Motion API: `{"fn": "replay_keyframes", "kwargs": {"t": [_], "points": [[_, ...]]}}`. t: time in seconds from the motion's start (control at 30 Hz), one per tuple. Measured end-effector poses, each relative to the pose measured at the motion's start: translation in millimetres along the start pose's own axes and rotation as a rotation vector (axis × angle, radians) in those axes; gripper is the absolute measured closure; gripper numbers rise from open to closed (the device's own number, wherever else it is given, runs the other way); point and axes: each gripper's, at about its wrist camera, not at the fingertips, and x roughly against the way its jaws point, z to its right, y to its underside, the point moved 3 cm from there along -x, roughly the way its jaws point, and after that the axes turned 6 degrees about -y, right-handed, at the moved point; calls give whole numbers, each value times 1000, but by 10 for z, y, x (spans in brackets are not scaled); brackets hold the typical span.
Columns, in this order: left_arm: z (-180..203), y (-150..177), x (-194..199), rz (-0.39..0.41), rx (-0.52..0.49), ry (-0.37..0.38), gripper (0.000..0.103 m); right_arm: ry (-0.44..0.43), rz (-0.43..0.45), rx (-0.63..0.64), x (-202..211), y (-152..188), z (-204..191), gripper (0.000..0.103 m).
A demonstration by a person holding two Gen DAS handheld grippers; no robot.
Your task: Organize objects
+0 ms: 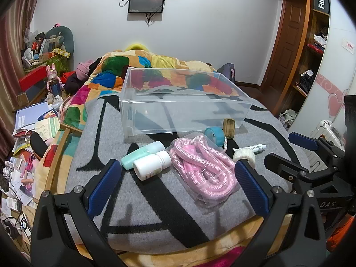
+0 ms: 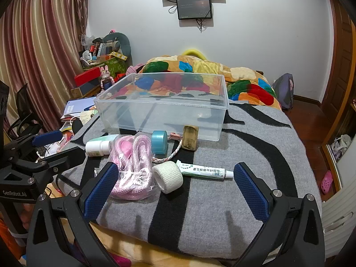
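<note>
- Grippers come nearest: the left gripper (image 1: 178, 178) and the right gripper (image 2: 175, 184) both hover spread wide over the grey-and-black blanket (image 2: 255, 133), holding nothing.
- Pink rope (image 1: 200, 162) in its clear bag looks soft, light and slippery; I would pinch through the bunched coils, not the loose film.
- White gauze roll (image 2: 168, 175) is light and squashy, so gripping across its width seems safest.
- Ointment tube (image 2: 204, 170) lies flat just beside the roll; it is thin and best taken at mid-body.
- White pill bottle (image 1: 152, 163) and mint bottle (image 1: 142, 153) lie touching, rigid, smooth and likely to roll.
- Blue tape roll (image 2: 159, 142) and wooden block (image 2: 189, 137) stand just before the bin.
- Clear plastic bin (image 2: 222, 102) sits farthest back, open-topped, and appears empty.
</note>
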Motion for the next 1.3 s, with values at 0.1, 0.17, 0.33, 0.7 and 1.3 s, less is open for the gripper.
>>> {"fn": "replay_keyframes", "kwargs": {"t": [0.1, 0.17, 0.33, 0.7, 1.3], "points": [[0, 2, 0, 0, 0, 0, 0, -1, 0, 0, -1, 0, 0, 0], [0, 2, 0, 0, 0, 0, 0, 0, 0, 0, -2, 1, -3, 0], [-1, 4, -1, 2, 0, -3, 0, -1, 0, 1, -2, 3, -6, 0], [1, 21, -1, -1, 2, -5, 0, -4, -4, 0, -4, 12, -23, 0], [25, 21, -8, 7, -3, -2, 0, -7, -6, -3, -4, 25, -26, 0]]}}
